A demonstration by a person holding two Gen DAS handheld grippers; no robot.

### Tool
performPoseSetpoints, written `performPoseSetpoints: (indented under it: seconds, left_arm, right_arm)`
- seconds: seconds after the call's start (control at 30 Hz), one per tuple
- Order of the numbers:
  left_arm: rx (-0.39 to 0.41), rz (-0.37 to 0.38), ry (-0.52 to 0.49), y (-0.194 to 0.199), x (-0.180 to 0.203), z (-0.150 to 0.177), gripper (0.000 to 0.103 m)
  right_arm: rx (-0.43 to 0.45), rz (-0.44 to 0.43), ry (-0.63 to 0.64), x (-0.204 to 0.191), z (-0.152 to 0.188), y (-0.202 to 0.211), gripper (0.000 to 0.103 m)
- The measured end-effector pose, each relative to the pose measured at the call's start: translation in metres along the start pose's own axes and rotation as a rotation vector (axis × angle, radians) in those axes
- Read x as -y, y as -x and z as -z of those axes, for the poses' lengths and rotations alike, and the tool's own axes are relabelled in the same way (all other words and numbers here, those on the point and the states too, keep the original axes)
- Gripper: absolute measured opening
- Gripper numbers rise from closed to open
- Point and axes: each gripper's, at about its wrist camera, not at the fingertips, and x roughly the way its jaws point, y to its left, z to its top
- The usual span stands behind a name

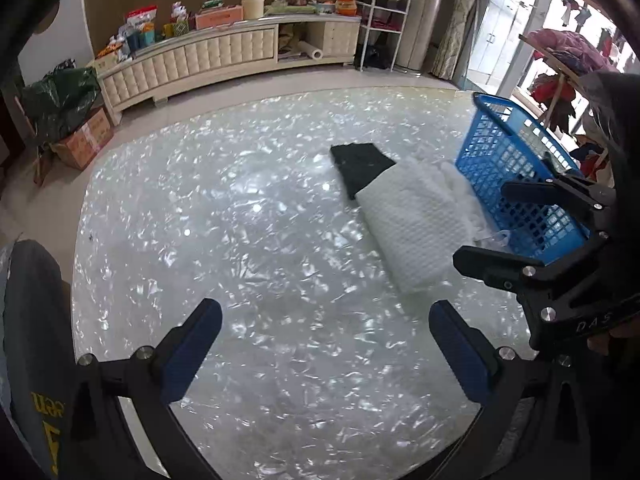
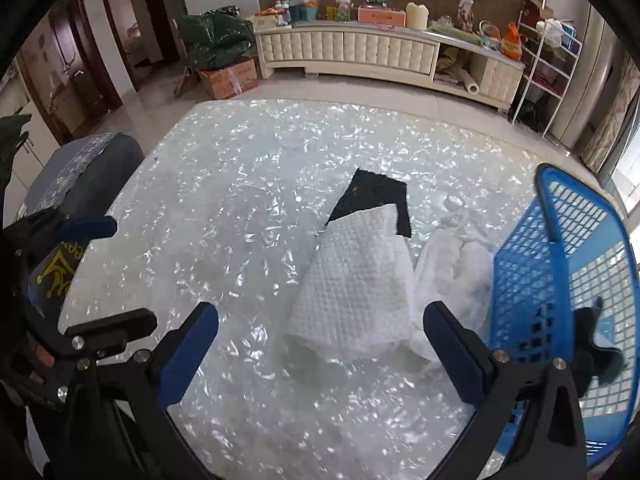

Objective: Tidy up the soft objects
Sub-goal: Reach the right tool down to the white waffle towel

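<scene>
Left wrist view: left gripper (image 1: 325, 344) wide apart, holding nothing | right gripper (image 2: 321, 342) wide apart too | white cloth (image 2: 352, 280) on shiny table (image 2: 224, 184), partly over black cloth (image 2: 372, 196), beside blue basket (image 2: 532, 276)

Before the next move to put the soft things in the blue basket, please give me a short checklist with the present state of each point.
1. Right gripper open, nothing in it: ok.
2. Left gripper open, nothing in it: ok.
3. White quilted cloth in front of right gripper, uncovered: ok.
4. Black cloth free to lift: not ok, the white cloth overlaps it.
5. Blue basket beside the cloths: ok.
6. Room in basket: cannot tell.
</scene>
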Motion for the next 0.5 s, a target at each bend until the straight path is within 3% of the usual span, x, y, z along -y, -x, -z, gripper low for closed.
performPoseSetpoints:
  seconds: [0.23, 0.5]
  left_arm:
    - [-0.030, -0.016, 0.063, -0.019, -0.031, 0.006, 0.103]
    - [-0.051, -0.012, 0.108, -0.034, -0.055, 0.011, 0.103]
  right_arm:
    - [-0.050, -0.014, 0.028, -0.015, -0.009, -0.030, 0.103]
    - [-0.130, 0.029, 0.014, -0.011, -0.012, -0.070, 0.103]
